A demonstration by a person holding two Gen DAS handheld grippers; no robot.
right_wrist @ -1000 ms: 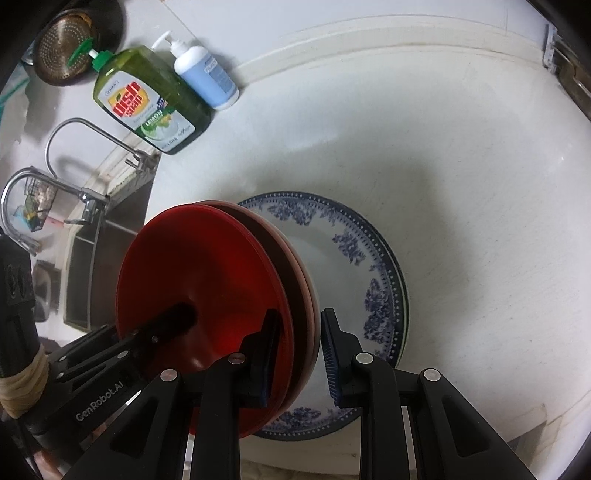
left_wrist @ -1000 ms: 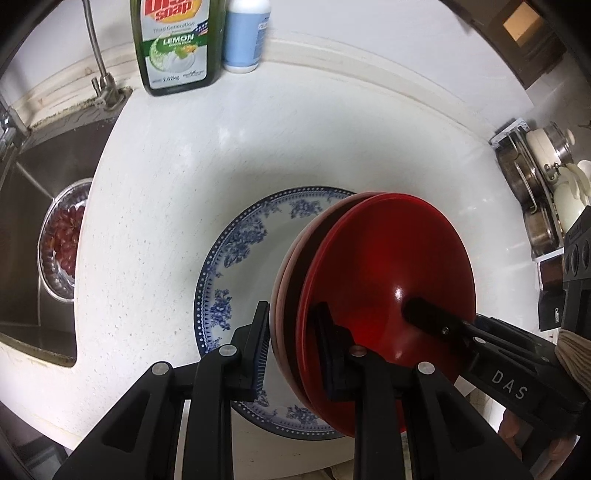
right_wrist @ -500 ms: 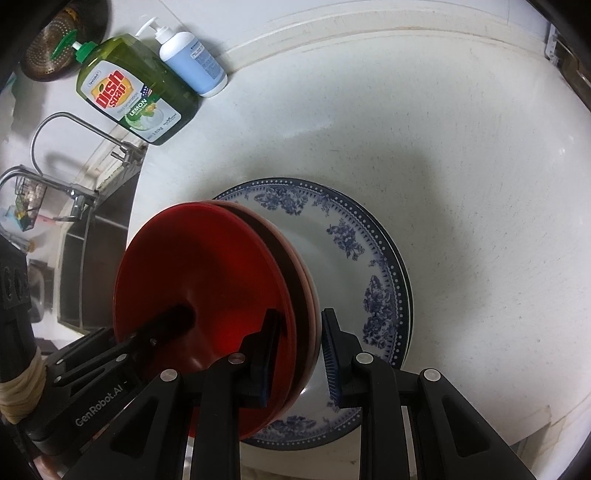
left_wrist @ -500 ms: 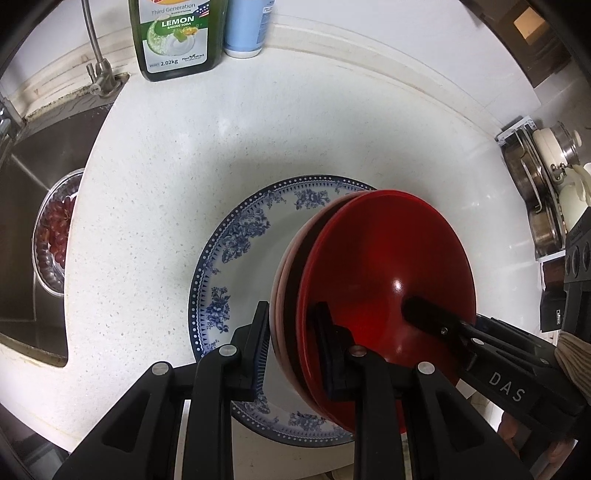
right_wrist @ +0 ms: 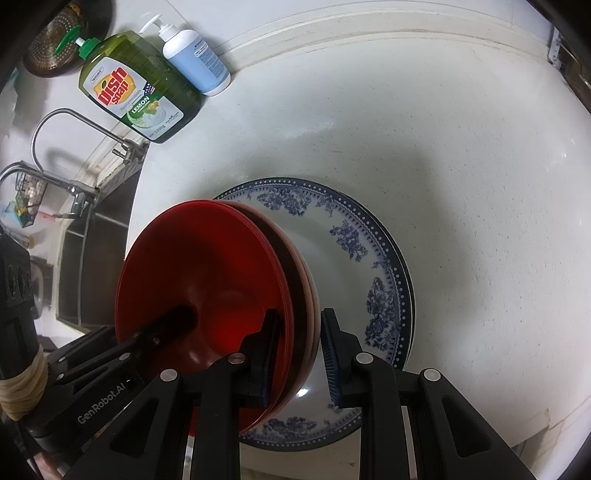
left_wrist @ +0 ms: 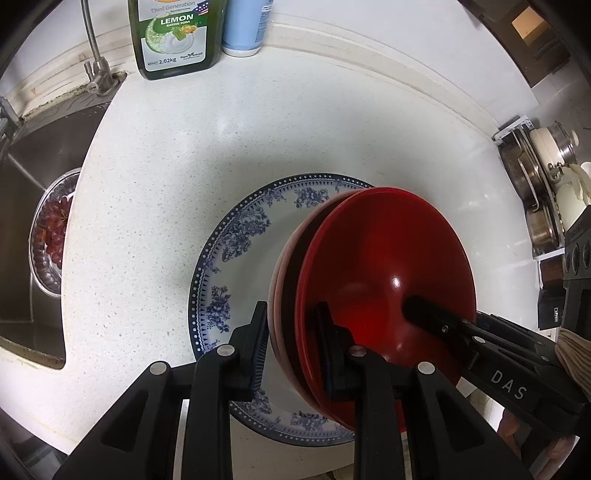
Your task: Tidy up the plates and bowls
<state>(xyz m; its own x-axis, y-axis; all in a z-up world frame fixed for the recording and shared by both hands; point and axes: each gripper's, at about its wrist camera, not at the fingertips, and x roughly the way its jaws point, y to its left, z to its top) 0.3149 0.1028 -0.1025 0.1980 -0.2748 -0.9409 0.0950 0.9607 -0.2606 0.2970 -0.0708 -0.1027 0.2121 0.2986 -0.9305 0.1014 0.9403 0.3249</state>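
A stack of red and pink bowls (left_wrist: 384, 280) is held just above a blue-and-white floral plate (left_wrist: 243, 251) on the white counter. My left gripper (left_wrist: 291, 343) is shut on the stack's near rim, one finger inside the top red bowl. My right gripper (right_wrist: 299, 347) is shut on the same stack (right_wrist: 207, 273) from the other side, over the plate (right_wrist: 369, 266). Each gripper shows in the other's view, reaching into the red bowl. I cannot tell whether the stack touches the plate.
A green dish soap bottle (left_wrist: 177, 37) and a blue pump bottle (left_wrist: 243, 29) stand at the back by the wall. A sink (left_wrist: 22, 206) with a bowl of red grapes (left_wrist: 51, 240) lies left, with taps (right_wrist: 66, 147). Pots on a rack (left_wrist: 546, 192) stand right.
Both grippers have lowered the bowl stack closer over the floral plate. The soap bottles have shifted up in the left wrist view. The grip on the stack is unchanged.
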